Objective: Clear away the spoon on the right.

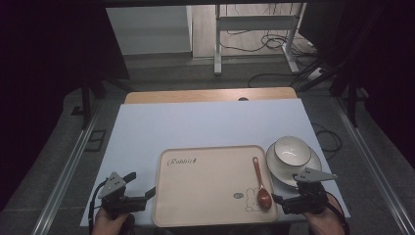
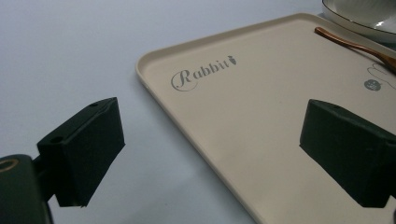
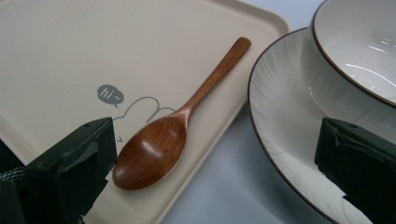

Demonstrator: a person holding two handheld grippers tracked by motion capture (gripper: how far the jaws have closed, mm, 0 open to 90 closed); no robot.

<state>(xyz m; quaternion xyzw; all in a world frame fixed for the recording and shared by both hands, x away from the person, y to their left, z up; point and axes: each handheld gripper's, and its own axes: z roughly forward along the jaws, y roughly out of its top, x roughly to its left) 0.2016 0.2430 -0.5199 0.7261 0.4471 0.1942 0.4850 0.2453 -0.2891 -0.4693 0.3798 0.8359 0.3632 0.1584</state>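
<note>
We see both tongs released: the left tongs (image 1: 142,188) straddle the cream tray's (image 1: 205,205) edge; between the right tongs' (image 1: 284,196) jaws lies a glossy brown wooden spoon (image 3: 159,140), on the tray.

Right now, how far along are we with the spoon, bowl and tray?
Looks done: the spoon lies on the tray. In hand: nothing; left gripper and right gripper are open. Possibly left: the bowl sits on its plate, beside the tray.
</note>
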